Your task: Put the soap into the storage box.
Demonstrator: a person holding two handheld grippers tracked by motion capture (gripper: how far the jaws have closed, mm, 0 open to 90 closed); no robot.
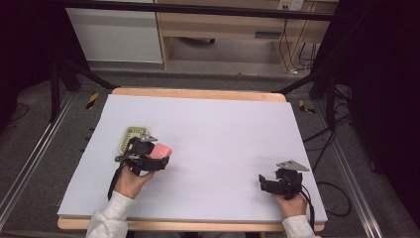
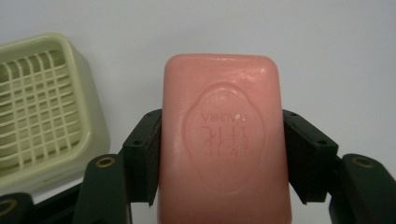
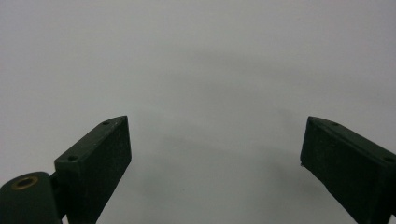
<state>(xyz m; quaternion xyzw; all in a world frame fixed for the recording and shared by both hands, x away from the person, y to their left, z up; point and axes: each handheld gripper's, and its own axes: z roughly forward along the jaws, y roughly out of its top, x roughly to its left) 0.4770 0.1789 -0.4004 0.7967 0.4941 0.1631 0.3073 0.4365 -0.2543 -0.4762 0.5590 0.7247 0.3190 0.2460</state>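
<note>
We work at a wooden table [image 1: 198,93] covered by a pale lavender-grey sheet [image 1: 223,144], with dark floor and black frame rails around it and a light wood cabinet at the top of the high view.

At the left of that view, our left gripper [image 1: 159,157] pinches a pink bar of soap [image 1: 161,150], and a pale yellow-green soap dish [image 1: 130,137] sits just beyond and to the left of it on the sheet. In the left gripper view the soap [image 2: 224,140] fills the centre, its embossed oval stamp facing the camera, with one black jaw pressed against each long side about midway along the bar. The dish [image 2: 42,107], with its slatted grid floor, lies at the left edge of that frame, near the soap but apart from it.

We judge the bar to be stiff, fairly light and solid, but smooth and a little waxy, so it could slip or twist if squeezed near its rounded corners. The flat long sides, where the jaws sit now, look like the best hold; a firm squeeze might dent the surface. The dish looks like light, thin plastic that may skid when nudged.

At the lower right of the high view, our right gripper [image 1: 266,182] rests low over bare sheet, its jaws spread wide on nothing.
</note>
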